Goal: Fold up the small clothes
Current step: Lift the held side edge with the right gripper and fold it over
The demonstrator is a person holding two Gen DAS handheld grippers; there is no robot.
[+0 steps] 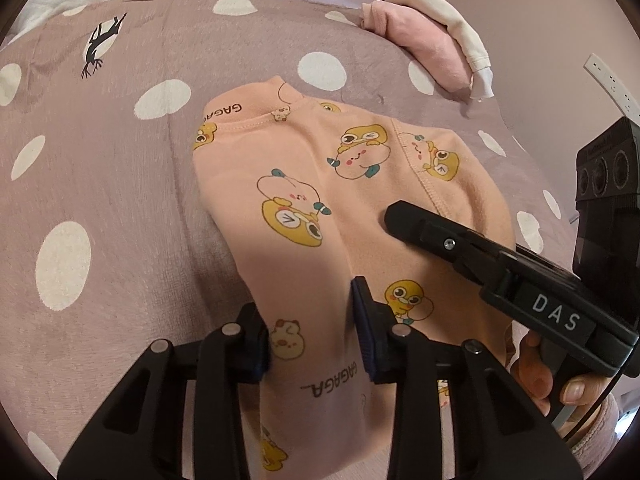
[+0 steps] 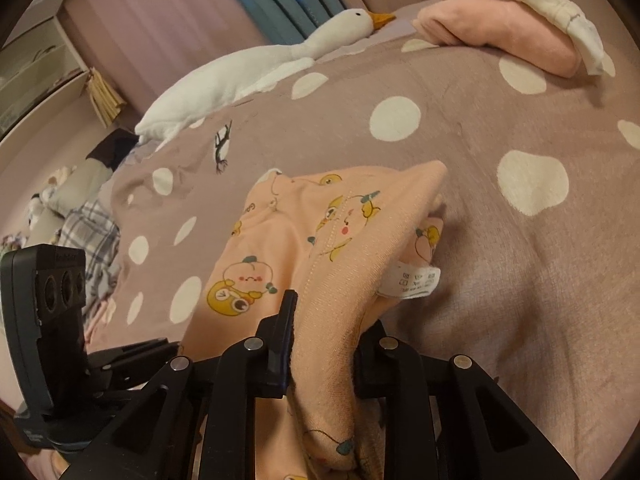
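Observation:
A small peach garment with yellow duck cartoons lies partly folded on the polka-dot bedspread. My left gripper has its jaws either side of the garment's near fold, pinching it. My right gripper is shut on a bunched fold of the same garment, lifted slightly, with a white care label hanging beside it. The right gripper also shows in the left wrist view, resting over the garment's right side. The left gripper's body shows at the lower left of the right wrist view.
A folded pink garment with a cream one on top lies at the bed's far right. A white plush goose lies along the far edge. More clothes are heaped at the left. A white power strip is on the right.

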